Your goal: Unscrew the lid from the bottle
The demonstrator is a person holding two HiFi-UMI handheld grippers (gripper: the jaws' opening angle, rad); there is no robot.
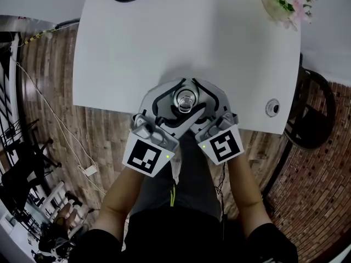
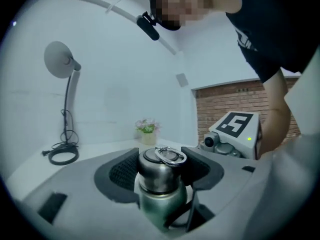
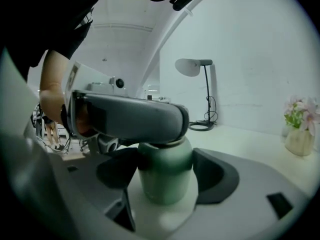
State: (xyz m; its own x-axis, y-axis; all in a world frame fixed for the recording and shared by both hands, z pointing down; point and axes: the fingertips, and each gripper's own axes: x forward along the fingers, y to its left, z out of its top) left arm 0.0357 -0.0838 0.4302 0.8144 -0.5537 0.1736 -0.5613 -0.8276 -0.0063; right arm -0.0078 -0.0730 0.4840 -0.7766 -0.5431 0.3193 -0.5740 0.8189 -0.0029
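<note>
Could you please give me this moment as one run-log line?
left gripper: shut on lid | right gripper: shut on bottle | lid: seated on bottle | bottle: upright

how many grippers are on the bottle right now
2. The left gripper is closed on the steel lid; the right gripper grips the green bottle lower down, on its body. Both are in plain view.

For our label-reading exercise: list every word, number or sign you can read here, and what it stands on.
None can be read.
Left marker cube, right marker cube: square marker patterns, no letters.
Shirt print: too blurred to read.
Bottle: no label visible.
</note>
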